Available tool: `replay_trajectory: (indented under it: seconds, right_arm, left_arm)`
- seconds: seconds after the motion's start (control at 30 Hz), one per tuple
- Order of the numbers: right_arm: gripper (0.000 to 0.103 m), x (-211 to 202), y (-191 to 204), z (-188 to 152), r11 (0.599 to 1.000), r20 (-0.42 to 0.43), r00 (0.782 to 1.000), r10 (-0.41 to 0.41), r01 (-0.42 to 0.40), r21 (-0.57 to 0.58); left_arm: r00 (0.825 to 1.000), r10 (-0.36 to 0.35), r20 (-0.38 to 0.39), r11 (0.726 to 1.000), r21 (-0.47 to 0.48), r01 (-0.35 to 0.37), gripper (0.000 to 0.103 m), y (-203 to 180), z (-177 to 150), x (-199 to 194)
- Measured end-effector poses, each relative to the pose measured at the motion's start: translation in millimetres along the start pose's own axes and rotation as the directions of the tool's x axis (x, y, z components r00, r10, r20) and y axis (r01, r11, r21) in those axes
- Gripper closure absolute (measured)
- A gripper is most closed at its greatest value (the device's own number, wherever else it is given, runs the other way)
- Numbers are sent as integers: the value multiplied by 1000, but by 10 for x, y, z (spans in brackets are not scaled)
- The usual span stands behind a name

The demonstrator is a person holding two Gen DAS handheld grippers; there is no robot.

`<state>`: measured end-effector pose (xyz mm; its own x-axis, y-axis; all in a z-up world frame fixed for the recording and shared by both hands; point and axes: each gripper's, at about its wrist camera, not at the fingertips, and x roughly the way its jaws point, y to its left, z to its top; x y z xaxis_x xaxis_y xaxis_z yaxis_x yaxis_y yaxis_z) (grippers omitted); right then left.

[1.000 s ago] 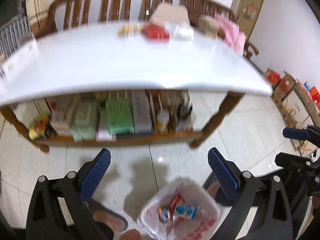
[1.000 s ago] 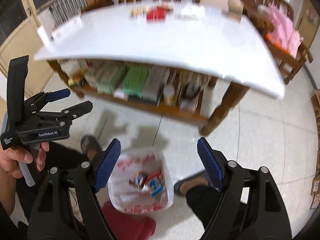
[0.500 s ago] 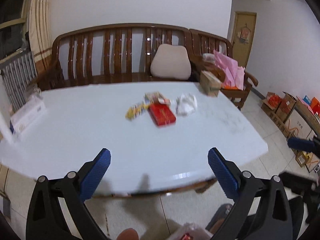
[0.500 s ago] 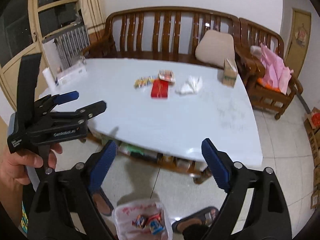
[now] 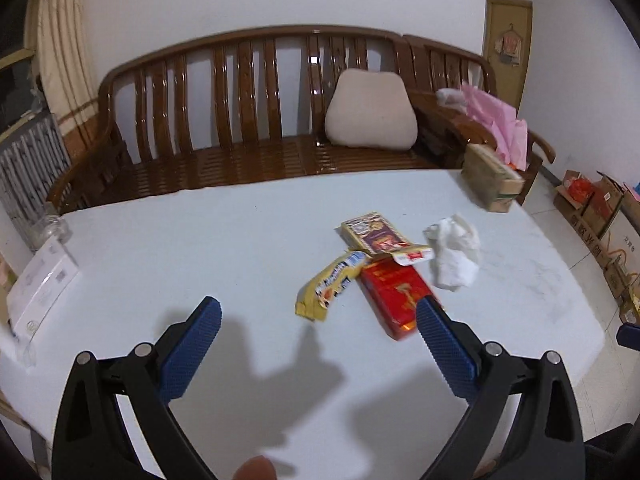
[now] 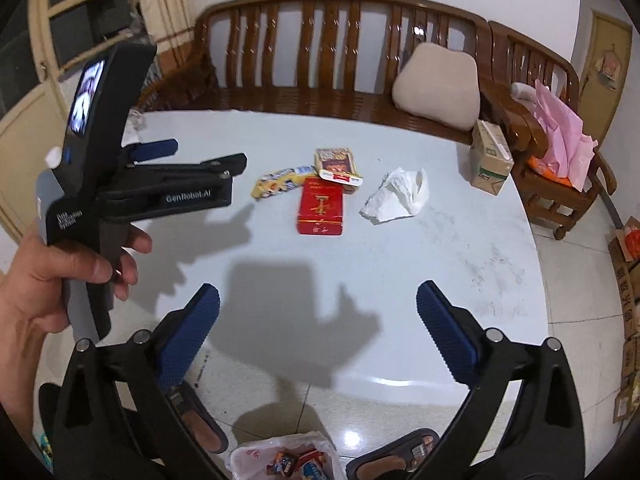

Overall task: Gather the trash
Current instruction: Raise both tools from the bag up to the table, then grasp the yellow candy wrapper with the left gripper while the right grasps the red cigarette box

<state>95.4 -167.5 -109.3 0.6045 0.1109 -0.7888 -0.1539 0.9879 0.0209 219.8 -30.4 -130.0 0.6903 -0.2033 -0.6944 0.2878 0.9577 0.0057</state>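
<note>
On the white table [image 5: 200, 248] lie a yellow snack wrapper [image 5: 330, 286] [image 6: 282, 182], a red box [image 5: 398, 296] [image 6: 321, 210], a brown card pack [image 5: 374, 232] [image 6: 335, 161], a small red-and-white wrapper [image 5: 412, 257] and a crumpled white tissue [image 5: 454, 254] [image 6: 396, 196]. My left gripper [image 5: 318, 344] is open and empty, just short of the yellow wrapper and red box; it also shows in the right wrist view [image 6: 208, 156]. My right gripper [image 6: 318, 322] is open and empty above the table's near edge. A white trash bag [image 6: 288, 458] with wrappers sits on the floor below.
A wooden bench [image 5: 248, 120] with a beige cushion [image 5: 370, 110] stands behind the table. A cardboard box [image 5: 490, 178] sits at the table's far right corner, a white box [image 5: 38, 288] at its left edge. Cartons [image 5: 596, 208] line the right wall.
Both grippers have risen from the floor-level trash bag to above the table and moved toward the trash pile. Both stayed open.
</note>
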Motion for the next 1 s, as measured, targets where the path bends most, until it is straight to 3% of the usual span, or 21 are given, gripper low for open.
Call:
replay_trajectory:
  seconds: [0.33, 0.7, 1.0]
  right_arm:
    - [7, 780, -15, 254, 998, -48, 998, -34, 36, 45]
    - [7, 1475, 47, 358, 997, -93, 994, -62, 65, 30]
    - [7, 1808, 15, 419, 996, -117, 991, -68, 74, 44]
  left_arm:
    - [994, -31, -105, 994, 98, 41, 8, 75, 31, 774]
    - [988, -63, -144, 990, 118, 80, 8, 139, -6, 1162]
    - [982, -77, -171, 982, 157, 104, 8, 120, -3, 1377]
